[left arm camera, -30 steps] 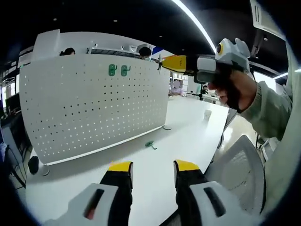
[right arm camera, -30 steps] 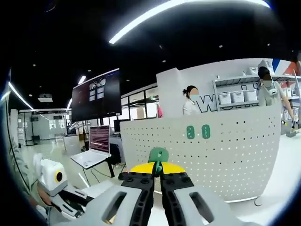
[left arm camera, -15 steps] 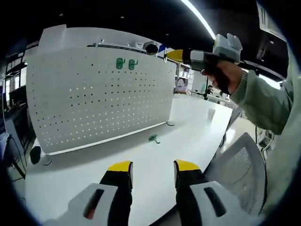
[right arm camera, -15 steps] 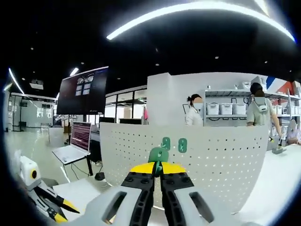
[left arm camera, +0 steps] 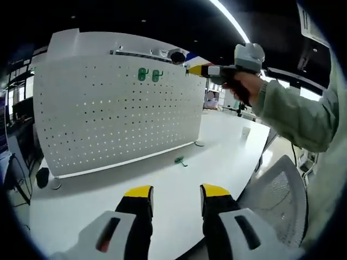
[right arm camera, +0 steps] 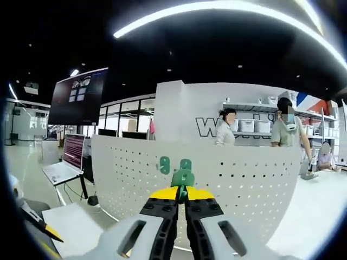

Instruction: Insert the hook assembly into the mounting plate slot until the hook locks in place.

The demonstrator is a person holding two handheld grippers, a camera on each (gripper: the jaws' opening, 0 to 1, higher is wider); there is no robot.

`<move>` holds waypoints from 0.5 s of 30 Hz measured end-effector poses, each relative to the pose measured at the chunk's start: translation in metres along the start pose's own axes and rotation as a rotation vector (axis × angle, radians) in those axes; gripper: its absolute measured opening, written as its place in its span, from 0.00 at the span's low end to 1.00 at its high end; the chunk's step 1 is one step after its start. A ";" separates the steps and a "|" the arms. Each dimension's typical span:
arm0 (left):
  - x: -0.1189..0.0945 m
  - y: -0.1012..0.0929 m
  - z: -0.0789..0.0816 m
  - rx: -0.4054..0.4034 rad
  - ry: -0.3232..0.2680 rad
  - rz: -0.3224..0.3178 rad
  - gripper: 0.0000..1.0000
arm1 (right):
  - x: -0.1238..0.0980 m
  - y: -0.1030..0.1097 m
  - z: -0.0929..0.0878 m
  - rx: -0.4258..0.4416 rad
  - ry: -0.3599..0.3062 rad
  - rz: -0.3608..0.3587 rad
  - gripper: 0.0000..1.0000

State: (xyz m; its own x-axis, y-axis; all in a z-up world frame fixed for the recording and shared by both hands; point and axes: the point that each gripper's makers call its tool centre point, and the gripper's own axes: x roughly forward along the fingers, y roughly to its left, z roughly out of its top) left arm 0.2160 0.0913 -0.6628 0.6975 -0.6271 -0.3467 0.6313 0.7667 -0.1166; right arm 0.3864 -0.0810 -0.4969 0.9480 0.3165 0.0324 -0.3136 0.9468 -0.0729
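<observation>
A white perforated mounting plate (left arm camera: 114, 114) stands upright on the white table (left arm camera: 179, 189). Two green hooks (left arm camera: 149, 75) hang near its top edge. A third green hook (left arm camera: 179, 160) lies on the table in front of the plate. My left gripper (left arm camera: 174, 193) stands open low over the table with nothing between its jaws. My right gripper (right arm camera: 182, 190) is shut on a green hook (right arm camera: 183, 179), held up close to the plate (right arm camera: 227, 189) just right of the two hung hooks (right arm camera: 174, 164). The right gripper (left arm camera: 201, 70) also comes into the left gripper view, held by a hand.
A white mesh chair (left arm camera: 276, 200) stands at the table's right edge. A small white cup (left arm camera: 245, 132) sits far back on the table. A laptop (right arm camera: 64, 162) on a stand and people by shelves (right arm camera: 255, 127) are behind the plate.
My right gripper with its hook has moved toward the plate's top, closing on the two hung hooks. The left gripper has barely moved.
</observation>
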 end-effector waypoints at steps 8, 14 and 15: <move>0.001 0.010 0.003 -0.001 -0.003 0.015 0.36 | 0.021 -0.018 0.000 -0.006 0.008 -0.038 0.02; 0.003 0.013 0.002 0.000 0.000 0.019 0.36 | 0.034 -0.030 0.002 0.005 0.002 -0.061 0.02; 0.003 0.014 0.002 0.000 0.002 0.019 0.36 | 0.037 -0.032 0.002 0.006 0.003 -0.066 0.02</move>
State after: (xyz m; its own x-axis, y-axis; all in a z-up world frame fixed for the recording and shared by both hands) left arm 0.2275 0.0997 -0.6640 0.7091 -0.6119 -0.3504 0.6176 0.7788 -0.1101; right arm 0.4314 -0.0995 -0.4915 0.9667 0.2535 0.0340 -0.2510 0.9658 -0.0651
